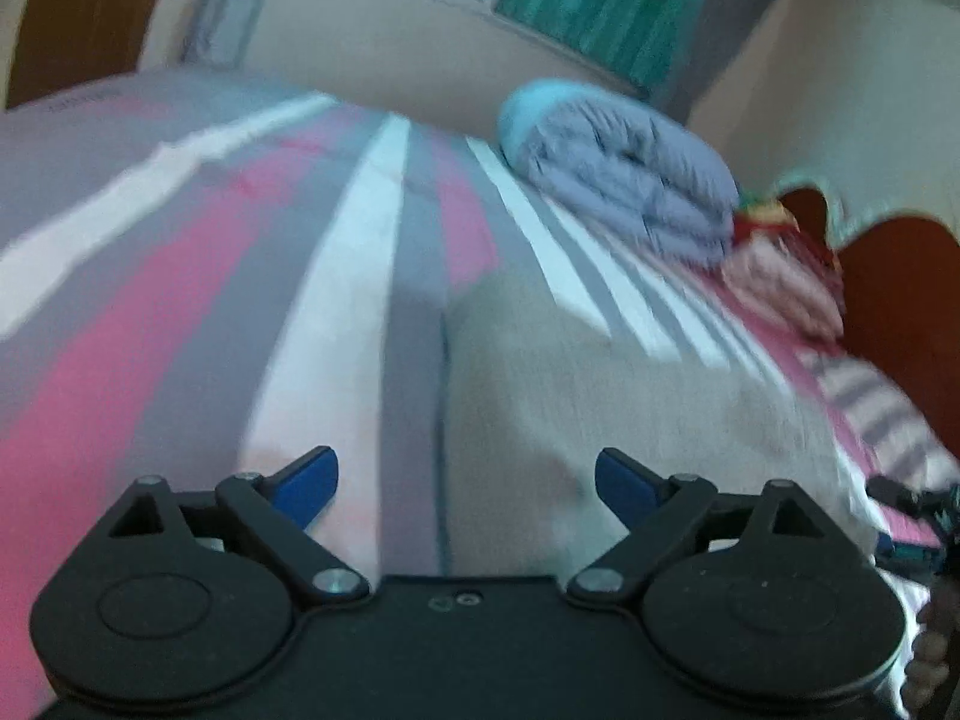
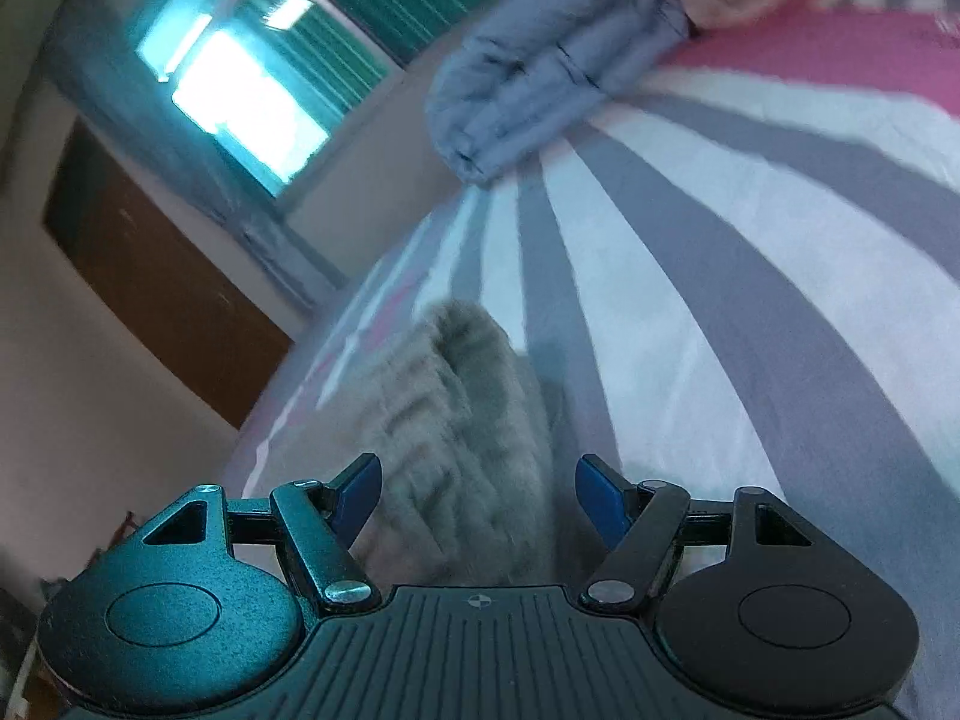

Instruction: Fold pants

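beige cloth, the pants [image 1: 600, 420], lies flat on the bed [image 1: 180, 300], whose sheet is striped in grey, white and pink. seen from the left wrist, the left claw [image 1: 467, 489] hangs over the sheet with its blue fingertips [image 1: 309, 483] wide apart and nothing between them; the pants' left edge runs up just inside that gap. beyond the pants, a folded blue-grey blanket [image 1: 636, 180] rests at the far side of the bed, with a pink bundle [image 1: 786, 288] to its right. seen from the right wrist, the right claw [image 2: 478, 501] is also spread wide, empty, with the pants [image 2: 456, 420] bunched and blurred right ahead of it. the blanket [image 2: 540, 72] sits far past the pants.
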`<move>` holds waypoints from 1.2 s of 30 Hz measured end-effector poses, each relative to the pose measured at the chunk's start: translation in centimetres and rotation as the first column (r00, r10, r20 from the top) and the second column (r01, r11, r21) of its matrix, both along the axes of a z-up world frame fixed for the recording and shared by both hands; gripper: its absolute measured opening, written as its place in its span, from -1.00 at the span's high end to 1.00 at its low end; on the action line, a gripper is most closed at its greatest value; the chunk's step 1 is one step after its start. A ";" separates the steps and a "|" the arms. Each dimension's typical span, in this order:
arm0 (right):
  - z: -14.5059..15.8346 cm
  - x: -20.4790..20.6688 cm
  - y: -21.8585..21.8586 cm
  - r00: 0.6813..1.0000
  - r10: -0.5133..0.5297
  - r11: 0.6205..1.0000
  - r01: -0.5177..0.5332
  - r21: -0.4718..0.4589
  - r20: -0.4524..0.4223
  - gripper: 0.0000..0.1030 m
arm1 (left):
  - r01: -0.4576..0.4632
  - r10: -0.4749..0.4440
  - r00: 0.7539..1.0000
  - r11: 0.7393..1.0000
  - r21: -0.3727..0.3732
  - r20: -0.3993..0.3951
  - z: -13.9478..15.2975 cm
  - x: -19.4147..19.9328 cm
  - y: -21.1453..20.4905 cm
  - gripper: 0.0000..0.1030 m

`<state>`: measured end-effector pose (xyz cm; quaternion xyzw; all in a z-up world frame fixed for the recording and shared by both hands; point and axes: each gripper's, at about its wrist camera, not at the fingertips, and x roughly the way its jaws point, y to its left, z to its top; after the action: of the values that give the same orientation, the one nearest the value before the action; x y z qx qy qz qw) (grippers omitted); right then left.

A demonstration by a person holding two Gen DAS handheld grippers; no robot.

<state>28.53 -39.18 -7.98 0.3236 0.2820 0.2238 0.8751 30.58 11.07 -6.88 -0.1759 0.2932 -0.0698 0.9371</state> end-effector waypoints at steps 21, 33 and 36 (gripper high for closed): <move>3.7 6.4 5.8 0.992 0.051 0.956 -0.014 -0.294 0.118 -0.38 | 0.156 -0.141 0.985 0.973 0.171 -0.097 1.4 10.9 -1.8 -0.68; 3.1 7.2 7.1 0.993 0.061 0.931 -0.022 -0.364 0.097 -0.69 | 0.139 -0.117 0.988 0.960 0.243 -0.103 0.7 9.8 -2.2 -0.67; 0.6 8.0 9.3 0.997 0.072 0.871 -0.071 -0.486 -0.016 -0.70 | 0.122 -0.091 0.985 0.969 0.214 -0.146 -0.5 10.5 -2.2 -0.69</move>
<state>36.49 -29.89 -7.38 0.0823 0.3399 0.1784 0.9197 41.13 8.88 -7.40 -0.0586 0.3712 -0.0748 0.9237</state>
